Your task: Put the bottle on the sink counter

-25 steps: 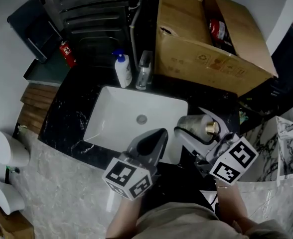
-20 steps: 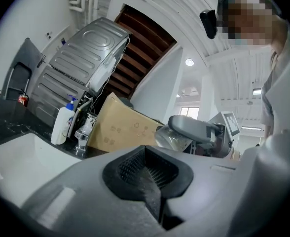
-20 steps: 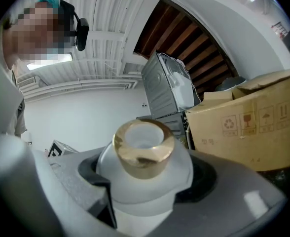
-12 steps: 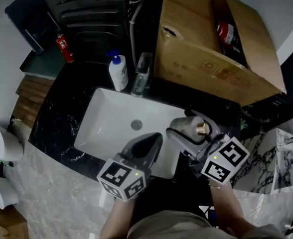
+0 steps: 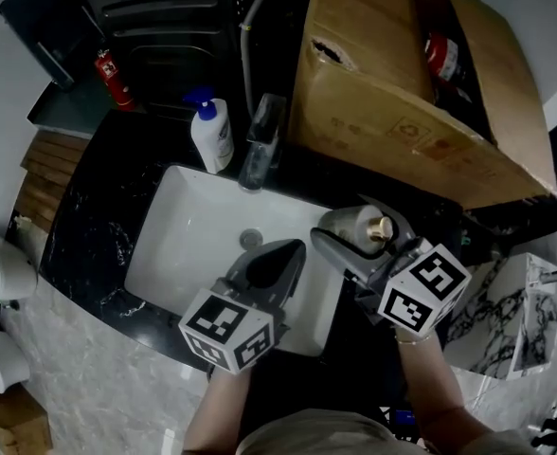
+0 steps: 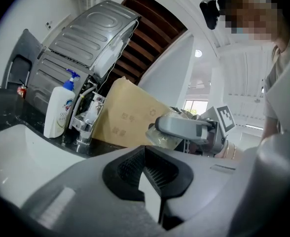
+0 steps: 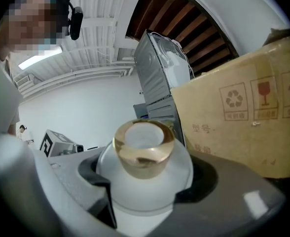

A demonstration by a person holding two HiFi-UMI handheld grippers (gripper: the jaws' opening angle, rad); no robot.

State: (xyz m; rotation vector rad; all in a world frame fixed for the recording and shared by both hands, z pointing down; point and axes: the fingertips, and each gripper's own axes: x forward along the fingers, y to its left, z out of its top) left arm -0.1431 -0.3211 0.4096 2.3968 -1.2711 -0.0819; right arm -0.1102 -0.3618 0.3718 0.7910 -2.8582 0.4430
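Observation:
My right gripper [image 5: 356,226] is shut on a pale, translucent bottle [image 5: 345,222] with a gold cap [image 5: 381,227]. It holds the bottle tilted over the black counter [image 5: 89,226] at the right end of the white sink basin [image 5: 184,240]. In the right gripper view the bottle [image 7: 144,181] fills the space between the jaws of the right gripper [image 7: 145,179], its cap [image 7: 144,149] facing the camera. My left gripper [image 5: 280,262] hovers over the basin's front right part, shut with nothing in it. In the left gripper view, the left gripper [image 6: 147,169] points at the right gripper [image 6: 184,127].
A white pump bottle [image 5: 209,133] and a chrome faucet [image 5: 260,142] stand behind the basin. A large open cardboard box [image 5: 402,93] with a red can [image 5: 444,55] inside takes up the counter's back right. Grey metal equipment [image 5: 165,17] sits behind.
The head view has shifted, so the scene sits lower and to the left. Both grippers stay near the basin's right end, and the bottle stays in the right gripper.

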